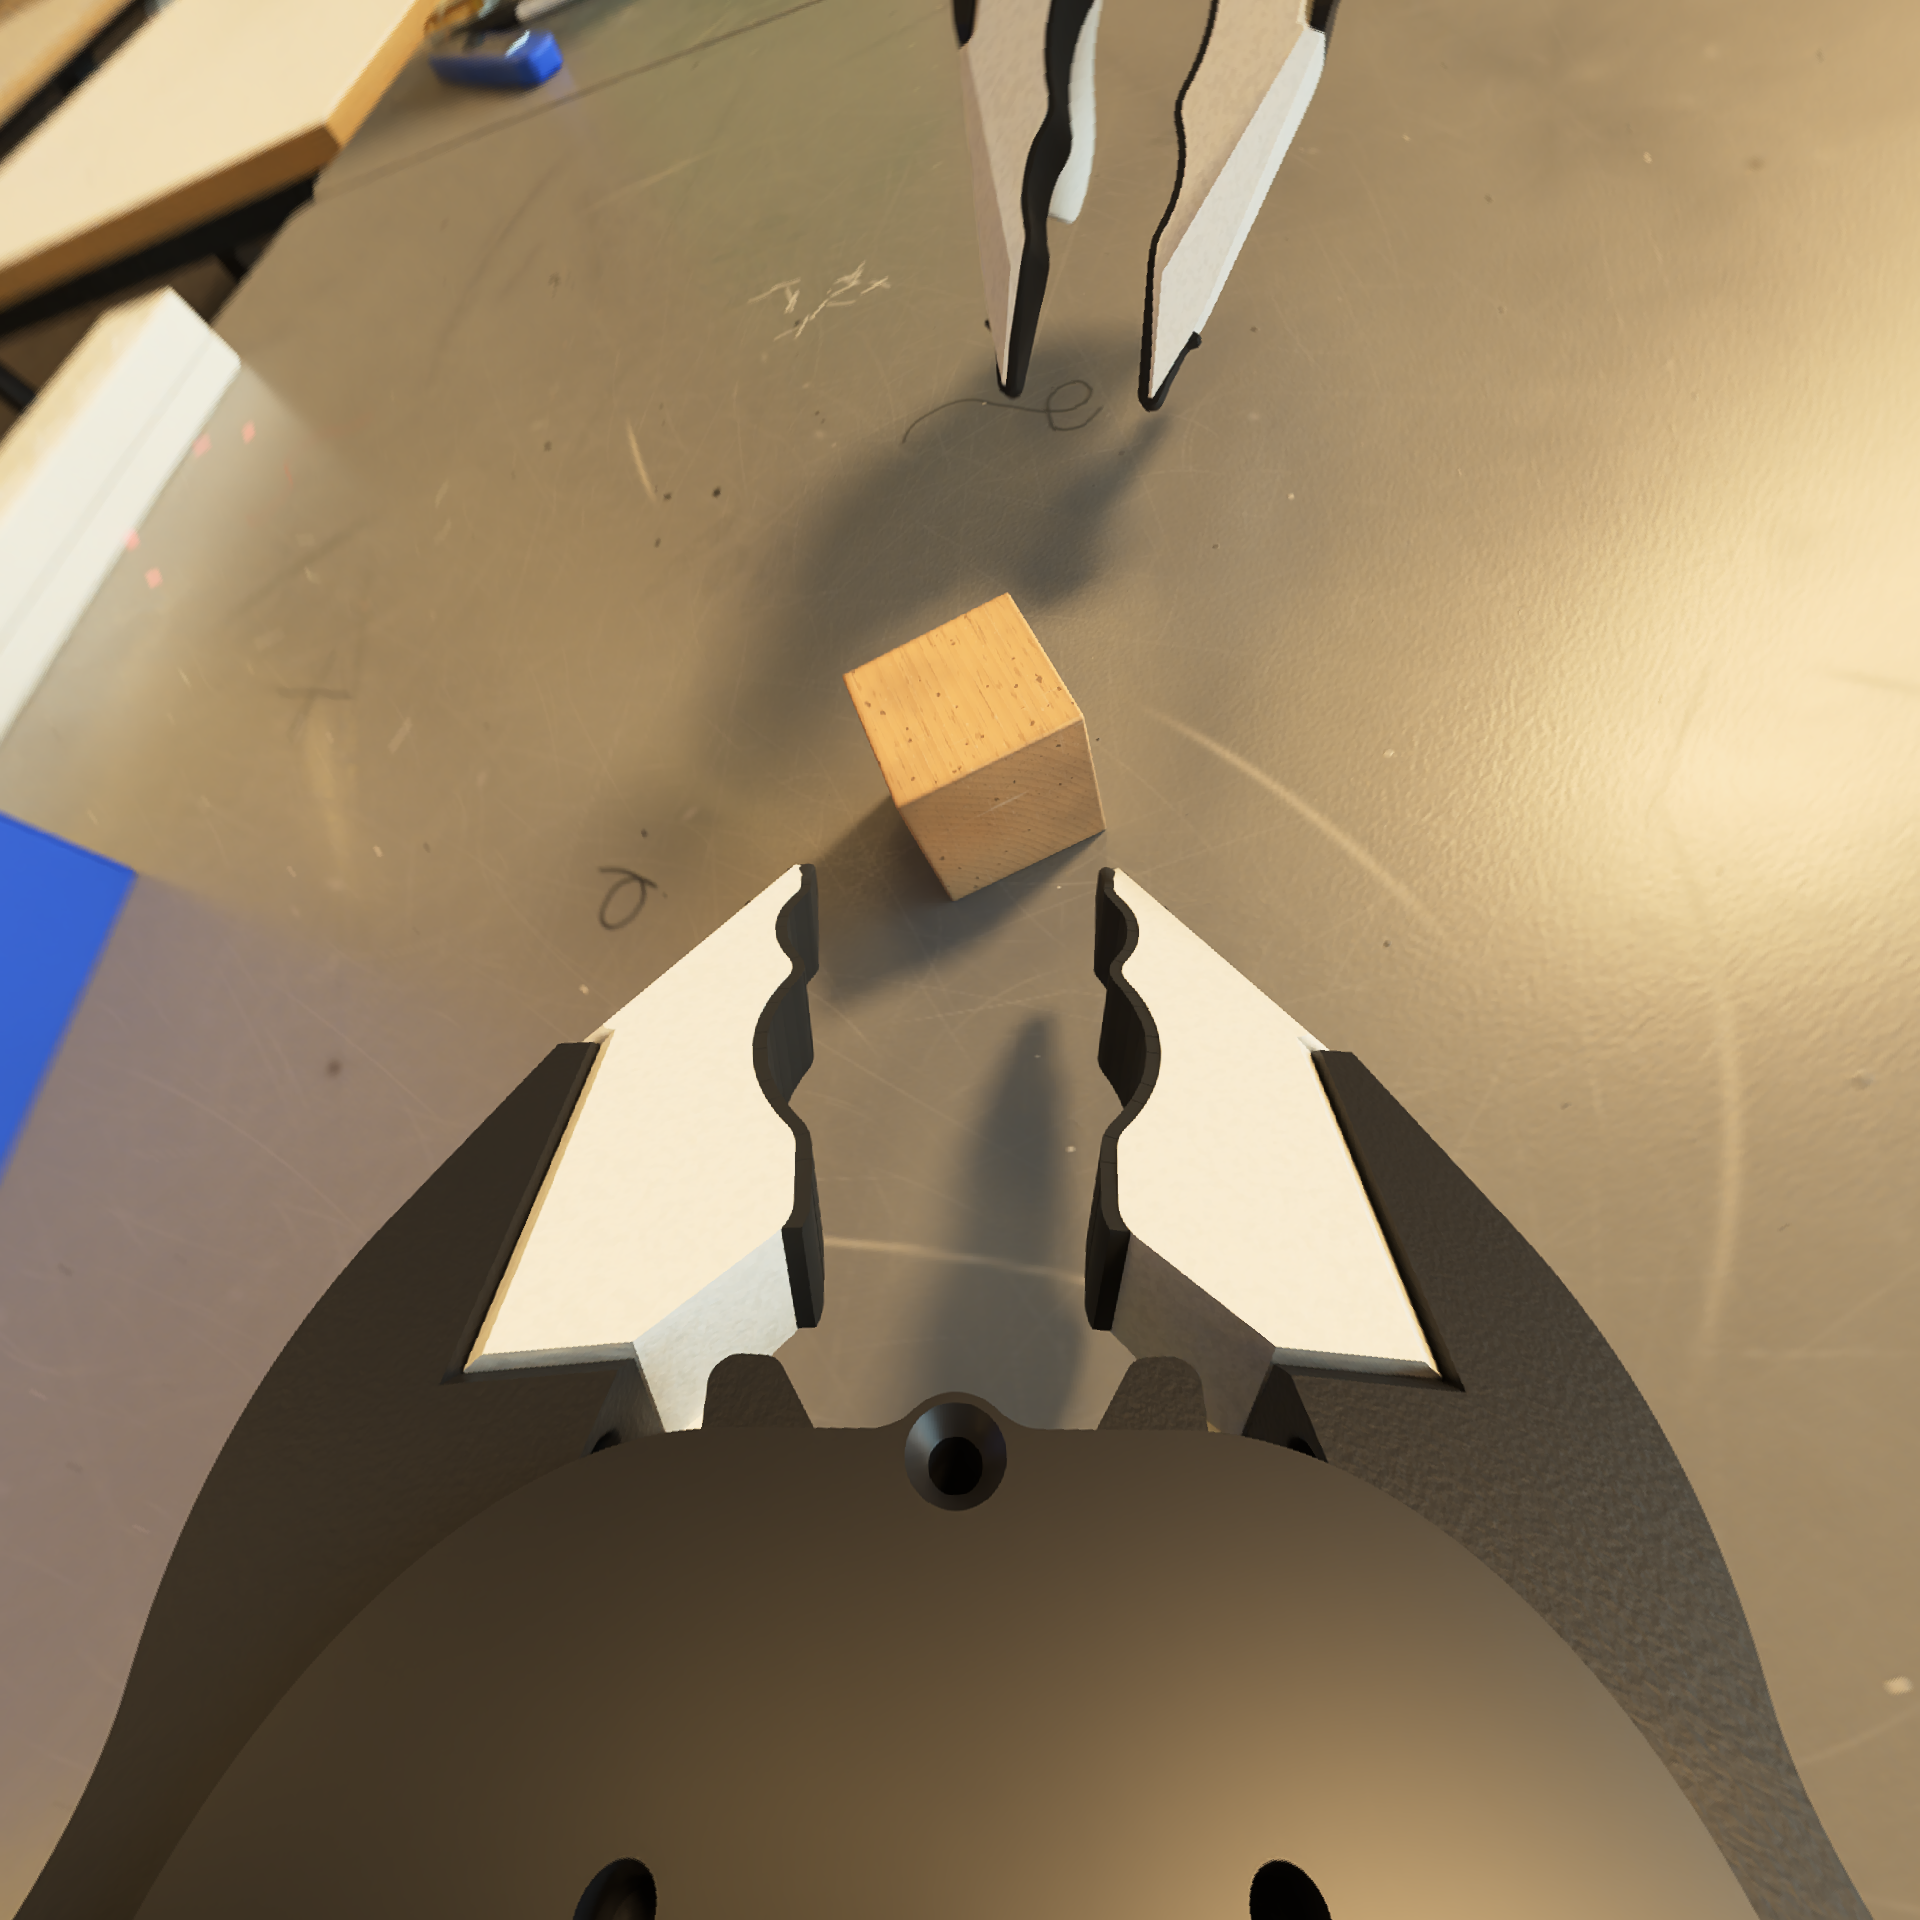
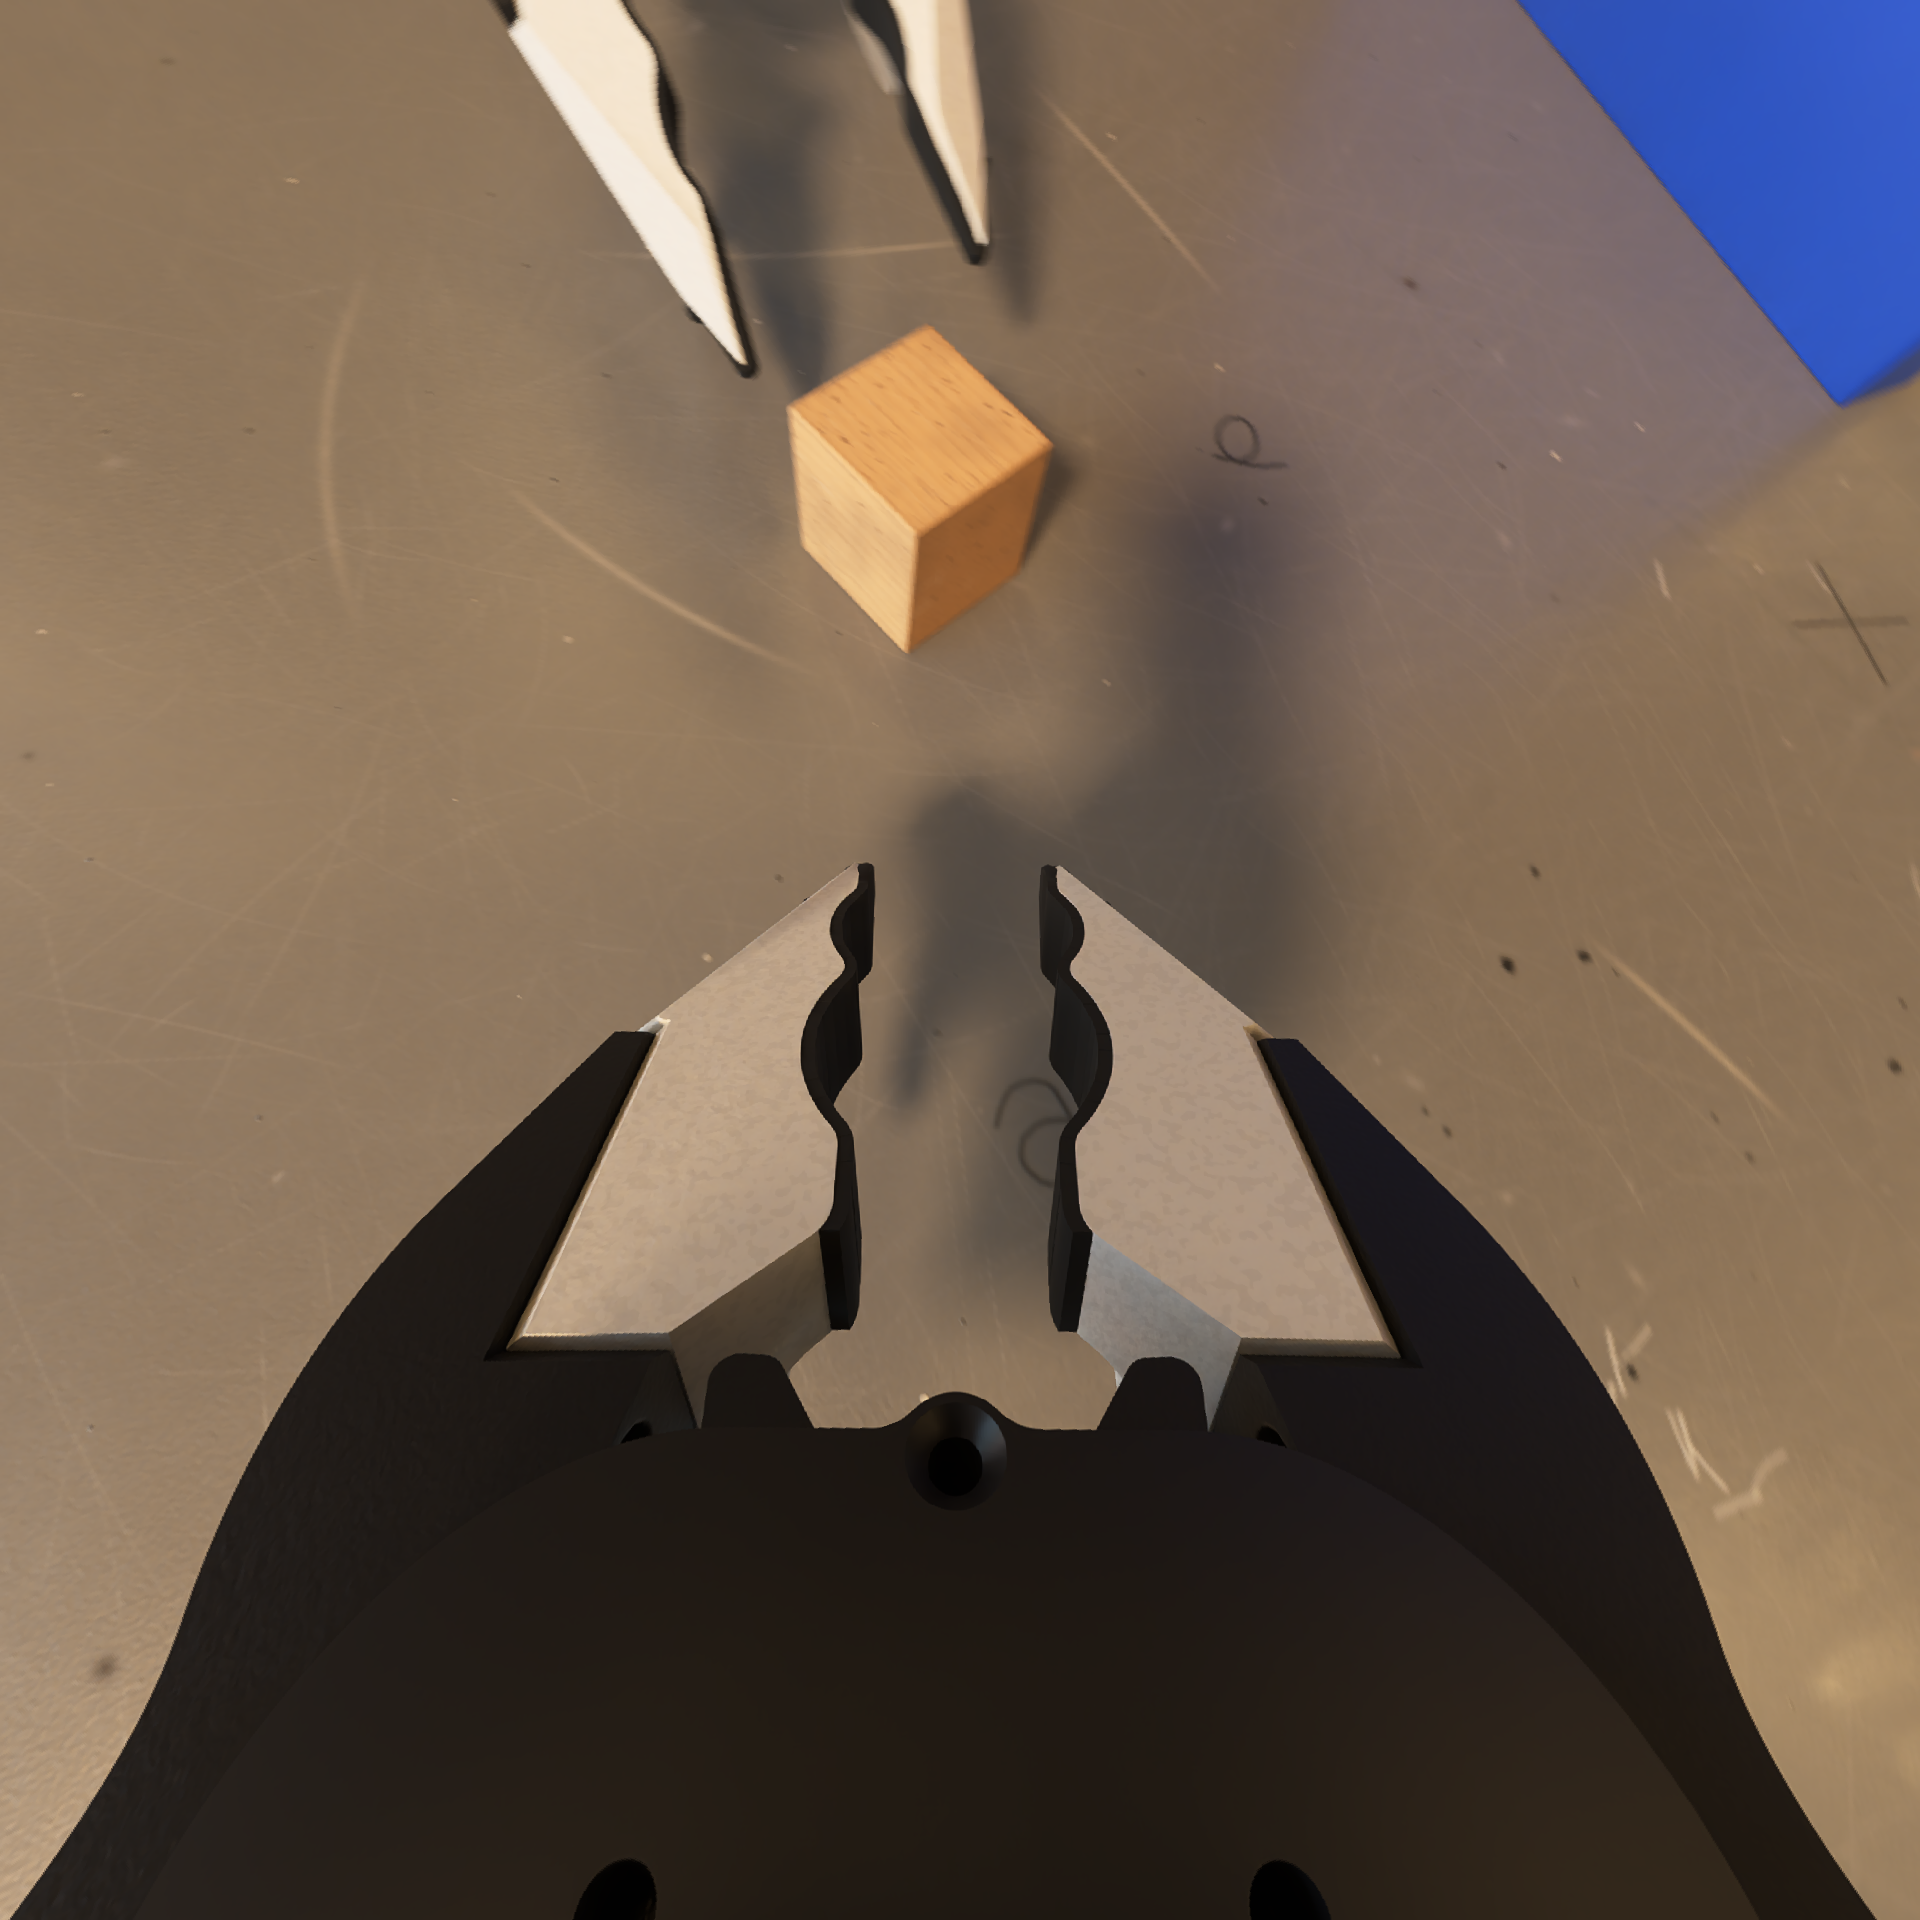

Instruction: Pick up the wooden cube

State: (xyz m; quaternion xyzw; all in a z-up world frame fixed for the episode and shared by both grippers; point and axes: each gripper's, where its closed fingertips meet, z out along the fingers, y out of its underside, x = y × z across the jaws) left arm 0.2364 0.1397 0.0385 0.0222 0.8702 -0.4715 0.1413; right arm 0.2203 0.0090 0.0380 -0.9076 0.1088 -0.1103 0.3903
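From my station I saw the wooden cube (image 1: 971, 743) sitting flat on the scratched grey tabletop (image 1: 1455, 623), turned so one corner pointed toward my left gripper (image 1: 956, 883). That gripper's fingers (image 1: 727, 1091) were spread with nothing between them, and the cube lay just beyond their tips, not touching either one.

On the far side of the cube my right gripper (image 1: 1081, 400) pointed down at the tabletop, its tips close to the surface near a pencilled scribble (image 1: 1070, 405). Its fingers were also parted, more narrowly, and held nothing.

Through the right wrist camera the cube (image 2: 920, 483) stood well ahead of the right gripper (image 2: 956, 868), much nearer the left gripper (image 2: 862, 312) coming in from the top edge. A blue panel (image 2: 1756, 166) filled the upper right corner. In the left wrist view, wooden boards (image 1: 197, 135) and a small blue object (image 1: 499, 60) lay at the upper left.
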